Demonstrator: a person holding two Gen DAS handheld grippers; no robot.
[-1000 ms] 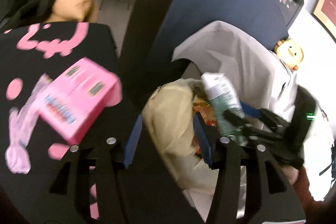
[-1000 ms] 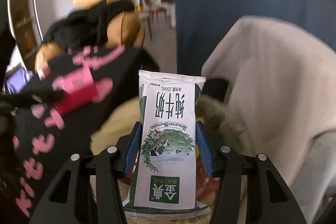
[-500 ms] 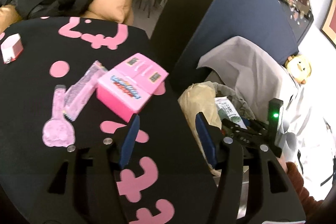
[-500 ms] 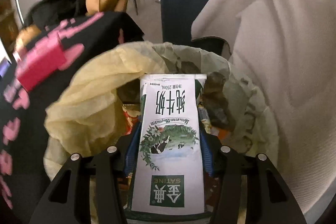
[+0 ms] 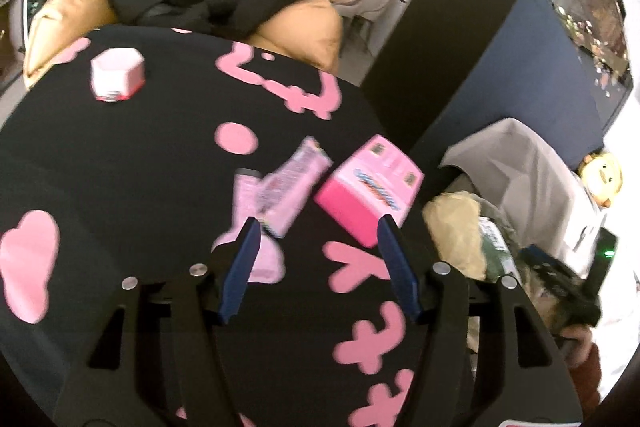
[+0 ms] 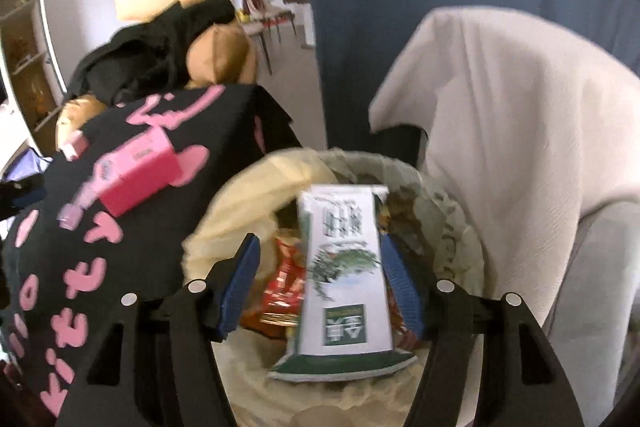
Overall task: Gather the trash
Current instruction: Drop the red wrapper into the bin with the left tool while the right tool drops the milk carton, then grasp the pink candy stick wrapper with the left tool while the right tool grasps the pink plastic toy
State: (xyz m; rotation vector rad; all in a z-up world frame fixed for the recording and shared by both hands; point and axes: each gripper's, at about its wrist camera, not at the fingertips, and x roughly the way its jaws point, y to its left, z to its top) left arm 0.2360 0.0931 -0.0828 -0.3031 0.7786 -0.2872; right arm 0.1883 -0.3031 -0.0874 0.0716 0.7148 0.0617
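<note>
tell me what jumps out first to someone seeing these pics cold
The green-and-white milk carton stands out, between the right tongs, whose jaws have just been opening, over the lined trash bin. Next, the pink box lies on the black cloth with pink shapes, just ahead of the open left tongs.

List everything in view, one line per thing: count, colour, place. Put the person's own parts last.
Milk pouch: one, white and green, over the bin, between the open right tongs.
Bin: one, pale liner, beside the table.
Red wrapper: one, inside the bin.
Table: one, black cloth with pink shapes.
Pink box: one, near the table edge.
Pale pink packet: one, beside the pink box.
Small white and pink box: one, far side of the table.
White cloth: one, draped behind the bin.
Left tongs: black with blue pads, open, empty, over the table.
Right tongs: same colours, just opening.
</note>
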